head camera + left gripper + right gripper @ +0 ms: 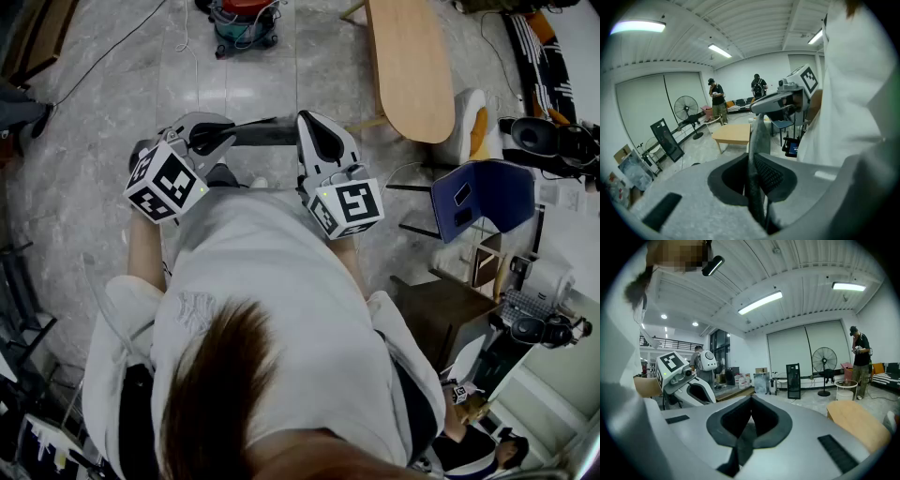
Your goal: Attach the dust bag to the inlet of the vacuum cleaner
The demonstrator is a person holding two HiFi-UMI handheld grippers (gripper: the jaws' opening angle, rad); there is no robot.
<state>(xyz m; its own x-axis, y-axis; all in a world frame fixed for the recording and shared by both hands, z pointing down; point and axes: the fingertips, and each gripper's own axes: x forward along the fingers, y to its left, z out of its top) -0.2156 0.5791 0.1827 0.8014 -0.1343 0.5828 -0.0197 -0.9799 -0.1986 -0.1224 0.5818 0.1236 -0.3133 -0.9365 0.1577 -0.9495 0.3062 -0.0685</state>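
Observation:
A dark grey dust bag (258,134) hangs as a taut strip between my two grippers, in front of the person's chest. My left gripper (225,136) is shut on one end; the fabric (759,136) runs up out of its jaws toward the right gripper (787,96). My right gripper (305,122) is shut on the other end, with a dark fold (743,444) pinched low in its jaws. The left gripper (679,378) shows in the right gripper view. The vacuum cleaner (246,21), red-topped, stands on the floor well ahead, apart from both grippers.
A long wooden table (410,66) stands ahead to the right, a blue chair (483,197) nearer on the right. Cables trail over the grey floor (94,141). Two people (717,101) and a standing fan (686,110) are across the room.

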